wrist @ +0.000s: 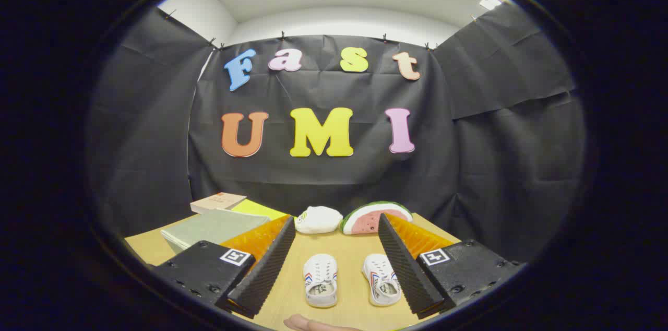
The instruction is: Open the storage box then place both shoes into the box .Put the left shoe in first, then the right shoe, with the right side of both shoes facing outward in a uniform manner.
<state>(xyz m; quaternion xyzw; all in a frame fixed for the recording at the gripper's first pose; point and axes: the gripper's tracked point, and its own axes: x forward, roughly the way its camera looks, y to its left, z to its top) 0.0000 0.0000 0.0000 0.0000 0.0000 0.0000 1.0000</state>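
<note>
Your tabletop (334,247) is pale wood, walled by black cloth under a white ceiling. Two shoes (320,280) lie side by side, apart, long axes running away from you. Your claw (334,263) gapes wide around them, holding nothing.

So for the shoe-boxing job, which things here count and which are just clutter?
For the job:
- left shoe, between the open fingers
- right shoe, beside it
- gripper, holding nothing

Lying about:
- watermelon slice, beyond the shoes
- white pouch
- grey folder
- yellow sheet
- small box
</note>
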